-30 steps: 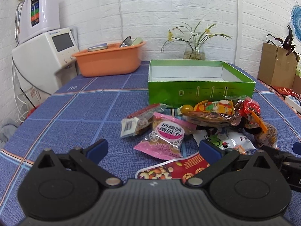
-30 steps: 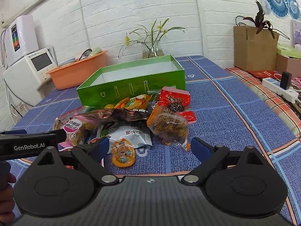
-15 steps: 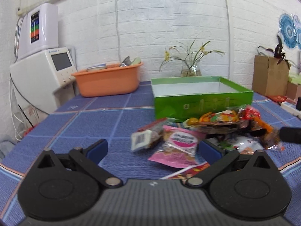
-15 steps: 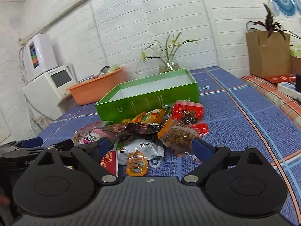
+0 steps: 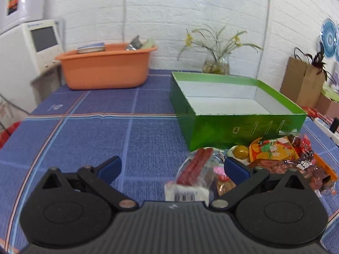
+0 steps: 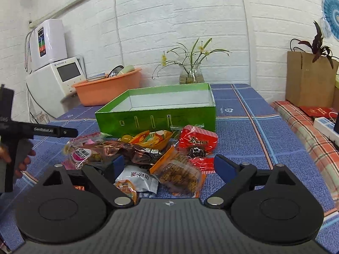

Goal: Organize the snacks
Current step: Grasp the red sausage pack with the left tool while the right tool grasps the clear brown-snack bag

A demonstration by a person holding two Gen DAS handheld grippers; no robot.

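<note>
— Anything new with the left gripper?

— Sits further left and higher than a second ago. Now frames the clear packet of red sausage sticks instead of the pink-labelled packet. Jaws spread wide, pinching nothing.

— And the right gripper?

— Hangs closer to the heap than a second ago, looking along it rather than down on it. Brackets the white foil sachet and the orange-edged clear bag of brown snacks. Jaws spread too, touching nothing so far as can be told.

— So where does that leave the snacks?

— All on the blue checked bench, piled just in front of the green cardboard box. Shows a bare white floor inside the box, so nothing sorted yet.

— Meaning for the task?

— Probably marks the end of the approach: each pair of jaws lined up on a packet of its own. Next, presumably, calls for lowering and closing on the sausage packet, then lifting over the near wall of the box.

— Any worry?

— Slippery, crinkly wrappers, overlapping in places; could drag a neighbour along. Also little room between the two grippers over one small heap.
</note>
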